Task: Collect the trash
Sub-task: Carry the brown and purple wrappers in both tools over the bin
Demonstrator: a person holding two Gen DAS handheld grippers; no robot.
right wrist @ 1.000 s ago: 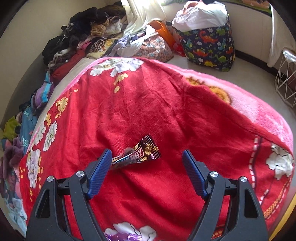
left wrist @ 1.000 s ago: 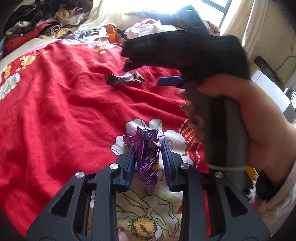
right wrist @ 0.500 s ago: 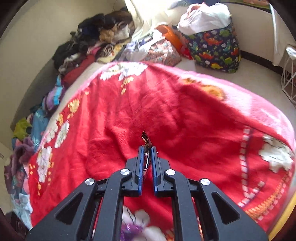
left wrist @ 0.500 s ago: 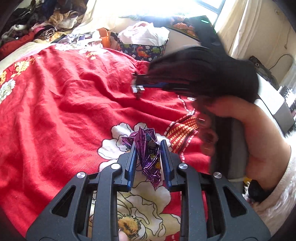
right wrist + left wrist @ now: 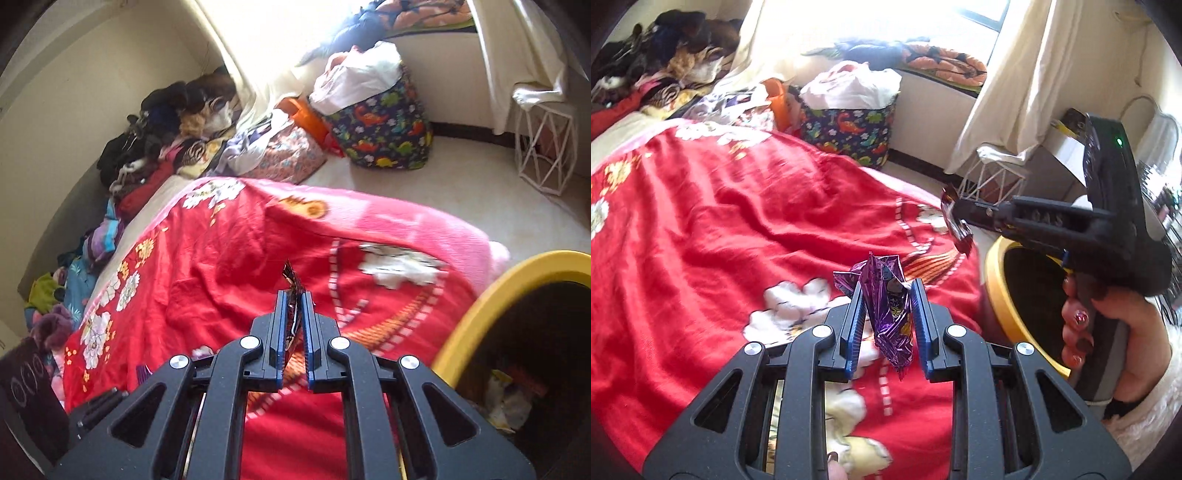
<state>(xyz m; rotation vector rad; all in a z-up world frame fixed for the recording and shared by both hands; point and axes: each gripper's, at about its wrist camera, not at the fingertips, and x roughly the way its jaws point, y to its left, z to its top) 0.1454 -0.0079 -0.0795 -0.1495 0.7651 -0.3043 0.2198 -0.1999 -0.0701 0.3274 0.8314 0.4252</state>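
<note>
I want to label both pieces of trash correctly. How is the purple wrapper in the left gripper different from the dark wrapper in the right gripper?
The purple wrapper is shiny violet and crumpled into a bulky shape; the dark wrapper is brownish and pressed flat. The purple wrapper keeps the left gripper jaws somewhat apart, while the right gripper is nearly fully closed on the dark wrapper. Both are held above the red blanket, near the yellow-rimmed bin.

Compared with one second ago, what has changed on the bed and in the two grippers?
The right gripper closed on the brown candy bar wrapper, lifted it off the red blanket and carried it toward the yellow bin. The left gripper keeps its hold on the purple wrapper.
</note>
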